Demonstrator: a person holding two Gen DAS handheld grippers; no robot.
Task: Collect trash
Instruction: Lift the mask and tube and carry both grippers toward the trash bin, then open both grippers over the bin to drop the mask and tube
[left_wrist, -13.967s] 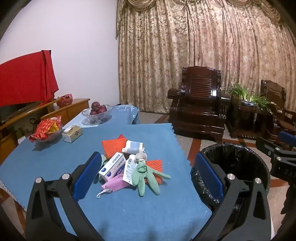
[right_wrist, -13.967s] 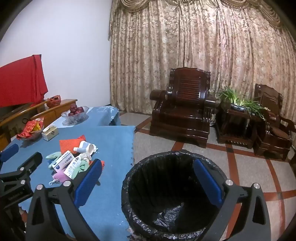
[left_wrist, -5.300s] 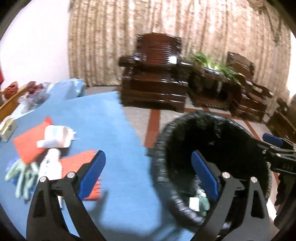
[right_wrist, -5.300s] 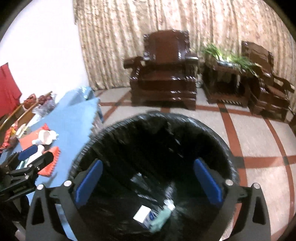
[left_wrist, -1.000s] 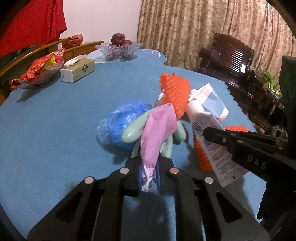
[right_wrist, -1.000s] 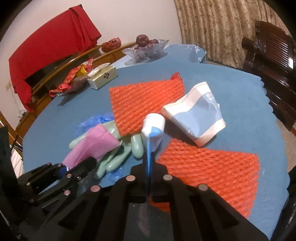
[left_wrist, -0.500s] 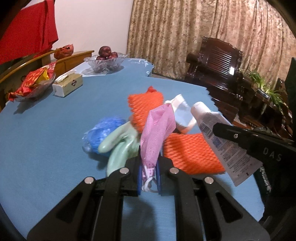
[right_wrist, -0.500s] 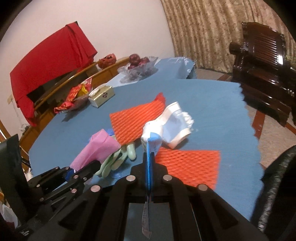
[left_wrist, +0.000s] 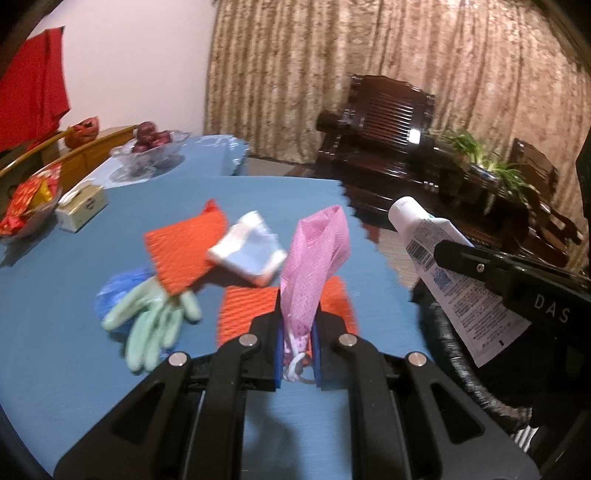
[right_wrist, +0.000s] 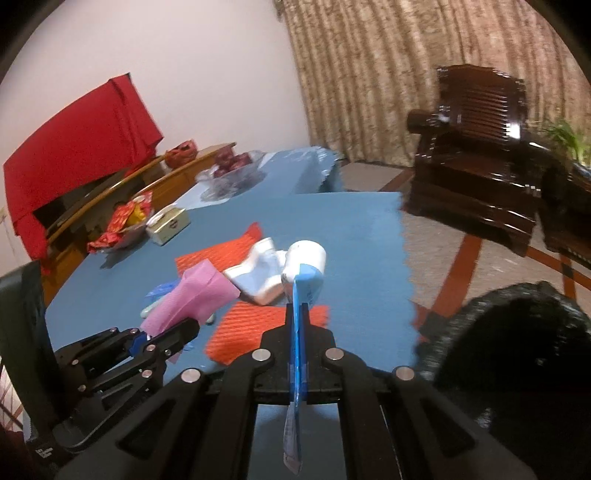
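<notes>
My left gripper (left_wrist: 297, 332) is shut on a pink face mask (left_wrist: 314, 258), lifted above the blue table (left_wrist: 55, 314); the right wrist view shows that mask (right_wrist: 192, 299) at the left. My right gripper (right_wrist: 300, 314) is shut on a white tube (right_wrist: 304, 262), which appears at the right of the left wrist view as the tube (left_wrist: 443, 269). On the table lie a green glove (left_wrist: 155, 321), a blue wad (left_wrist: 118, 291), two orange nets (left_wrist: 184, 251) and a crushed white-blue carton (left_wrist: 247, 254). The black-lined trash bin (right_wrist: 517, 354) stands right of the table.
A tissue box (left_wrist: 83, 208), a snack bowl (left_wrist: 26, 210) and a fruit bowl (left_wrist: 151, 146) stand at the table's far left. Dark wooden armchairs (left_wrist: 384, 140) and a plant (left_wrist: 491, 166) are beyond, before a curtain. A red cloth (right_wrist: 77, 147) hangs at the left.
Both grippers have risen and drawn back toward the right with the mask and the tube. The table items look farther away, and the bin has come into view at the right.
</notes>
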